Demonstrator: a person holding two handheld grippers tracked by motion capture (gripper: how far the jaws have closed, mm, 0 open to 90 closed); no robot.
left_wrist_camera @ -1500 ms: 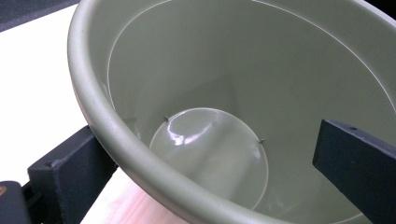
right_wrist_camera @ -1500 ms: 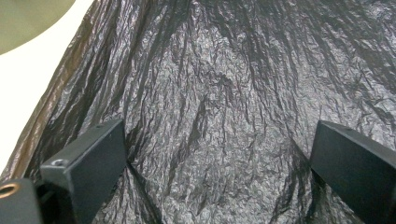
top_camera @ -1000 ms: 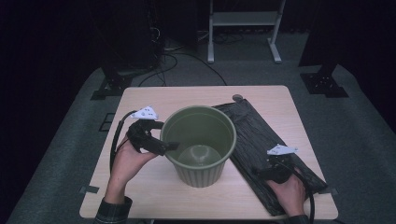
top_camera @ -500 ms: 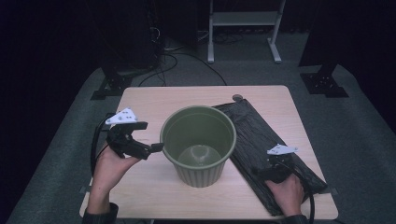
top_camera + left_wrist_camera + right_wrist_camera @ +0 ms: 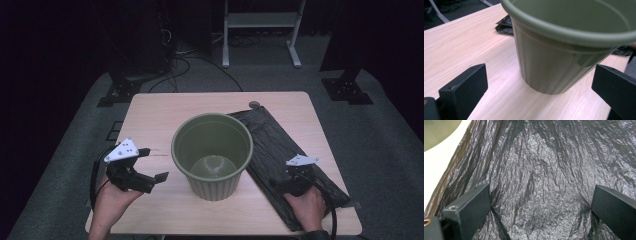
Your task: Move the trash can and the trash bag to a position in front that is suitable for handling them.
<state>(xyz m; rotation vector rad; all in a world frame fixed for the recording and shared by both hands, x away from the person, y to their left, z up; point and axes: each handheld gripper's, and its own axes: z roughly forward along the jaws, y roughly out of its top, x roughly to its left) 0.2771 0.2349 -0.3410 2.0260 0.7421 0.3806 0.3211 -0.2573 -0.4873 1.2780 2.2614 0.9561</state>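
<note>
A light wooden tabletop [image 5: 150, 115] is carrying everything, with dark floor and equipment stands lying beyond it. A black plastic bin liner [image 5: 280, 150] is lying flat and crinkled across the right side of the tabletop, running from the far middle toward the near right corner. Just beside it, at the centre, an olive-green ribbed waste bin [image 5: 212, 155] is standing upright and empty, its rim overlapping the liner's left edge in the high view, probably waiting to be lined. The right claw [image 5: 282, 186] is resting on the near end of the liner; in the right gripper view its jaws are spreading wide, their tips pressing into the wrinkled plastic [image 5: 541, 185], likely readying to pinch up a fold. The left claw [image 5: 152, 167] is hovering left of the bin, apart from it, jaws wide open and gripping nothing, aiming at the bin's wall [image 5: 549, 67], seemingly to steady it.
</note>
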